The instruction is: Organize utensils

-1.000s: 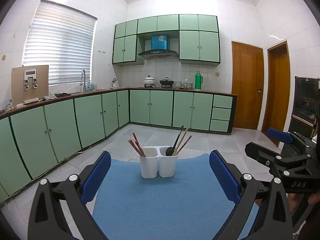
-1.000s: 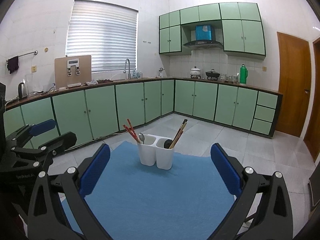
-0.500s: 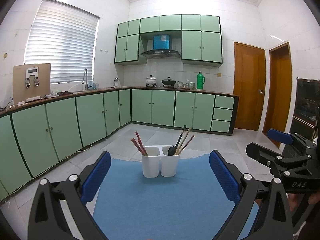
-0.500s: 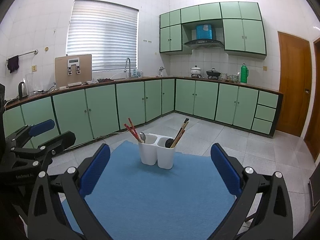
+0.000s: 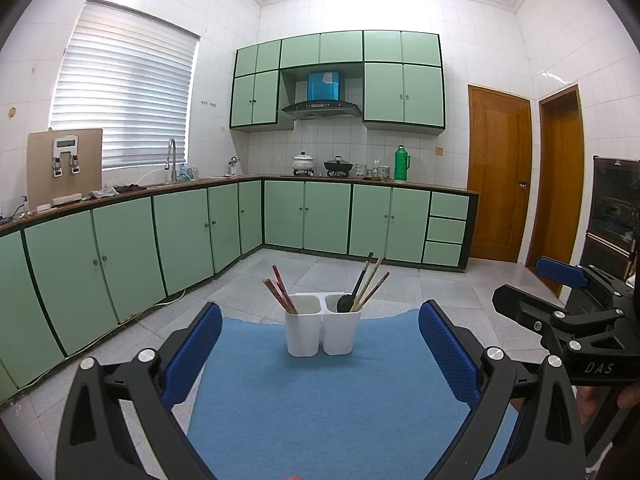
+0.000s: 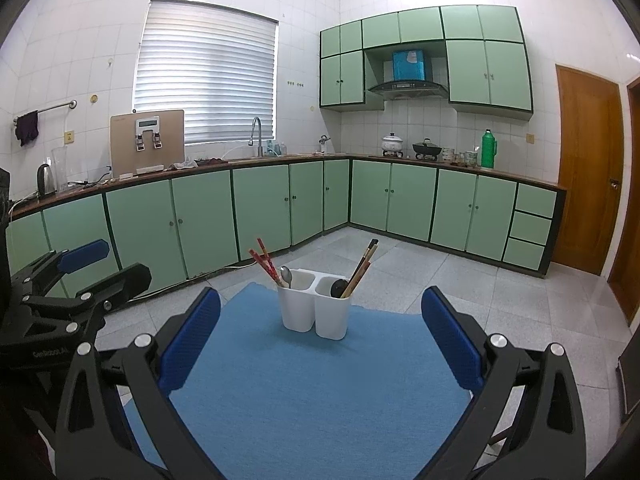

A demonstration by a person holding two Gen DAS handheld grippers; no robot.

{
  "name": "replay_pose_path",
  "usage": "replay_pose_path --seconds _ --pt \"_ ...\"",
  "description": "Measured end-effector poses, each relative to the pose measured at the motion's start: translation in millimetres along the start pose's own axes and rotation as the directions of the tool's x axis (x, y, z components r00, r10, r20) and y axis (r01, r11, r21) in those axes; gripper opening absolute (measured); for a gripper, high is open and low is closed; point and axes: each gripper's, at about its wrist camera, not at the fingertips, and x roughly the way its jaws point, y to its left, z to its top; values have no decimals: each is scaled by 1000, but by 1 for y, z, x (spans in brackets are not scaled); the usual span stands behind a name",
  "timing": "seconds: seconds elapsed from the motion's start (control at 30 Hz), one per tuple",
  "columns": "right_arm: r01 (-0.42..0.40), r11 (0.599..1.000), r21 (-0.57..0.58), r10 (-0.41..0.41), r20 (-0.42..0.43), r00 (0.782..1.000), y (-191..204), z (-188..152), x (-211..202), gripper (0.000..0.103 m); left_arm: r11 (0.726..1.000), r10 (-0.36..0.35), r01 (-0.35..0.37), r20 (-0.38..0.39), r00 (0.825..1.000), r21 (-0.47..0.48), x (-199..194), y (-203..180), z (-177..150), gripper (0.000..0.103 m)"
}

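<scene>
A white two-compartment utensil holder (image 5: 320,330) (image 6: 314,310) stands near the far edge of a blue mat (image 5: 320,408) (image 6: 316,400). Red chopsticks (image 5: 278,290) (image 6: 264,262) and a metal spoon (image 6: 286,276) lean in its left compartment. A black ladle (image 5: 348,300) (image 6: 339,286) and wooden chopsticks (image 5: 374,284) (image 6: 360,268) stand in the right one. My left gripper (image 5: 320,354) is open and empty, well short of the holder. My right gripper (image 6: 320,338) is open and empty too, and also appears at the right edge of the left wrist view (image 5: 560,300).
Green floor cabinets (image 5: 120,248) (image 6: 200,216) run along the left and back walls under a counter with a sink tap (image 6: 256,136), pots and a green flask (image 6: 488,154). Wooden doors (image 5: 500,176) stand at right. Grey tiled floor (image 6: 440,276) lies beyond the mat.
Both views have drifted slightly, so the holder sits a little more central between the fingers. Both grippers stay open and empty.
</scene>
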Motion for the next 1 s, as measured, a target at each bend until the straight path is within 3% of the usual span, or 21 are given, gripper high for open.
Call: replay_pose_path --seconds 1.0 --pt "0 1000 0 0 1 1000 2 1 0 98 1000 4 -4 -1 1000 4 -1 1 2 97"
